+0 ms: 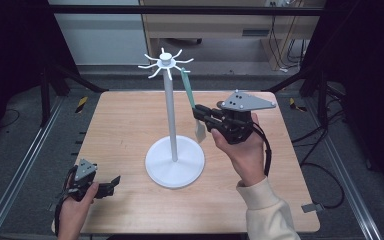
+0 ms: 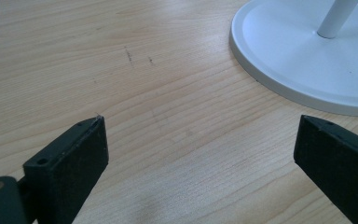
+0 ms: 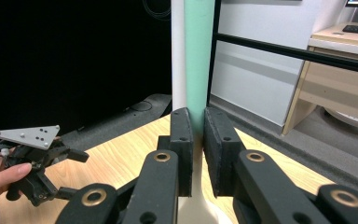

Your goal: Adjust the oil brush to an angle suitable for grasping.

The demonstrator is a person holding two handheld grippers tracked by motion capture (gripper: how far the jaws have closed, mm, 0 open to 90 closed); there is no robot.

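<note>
Your right gripper (image 1: 203, 116) clamps the spatula (image 1: 192, 102), handle slanting up toward the stand (image 1: 170, 117) hook; left gripper (image 1: 111, 184) idles open.

The light wooden table (image 1: 130, 120) has rounded corners and a faint dark scuff mark (image 2: 129, 55) in its grain. It stands on a grey floor (image 1: 25, 150), flanked by metal rails (image 1: 15, 175) on both sides. Black frame bars (image 1: 55, 75) rise at the far corners, and a black crossbar (image 1: 180, 10) runs along the top. Small yellow-and-black striped markers (image 1: 81, 103) lie on the floor near the table's far corners. Behind stands a wooden desk (image 1: 215, 27) with black cables (image 1: 280, 45) hanging beside it, and a pale wall panel (image 1: 100, 40) to its left. More cables (image 1: 325, 170) loop on the floor at right.
</note>
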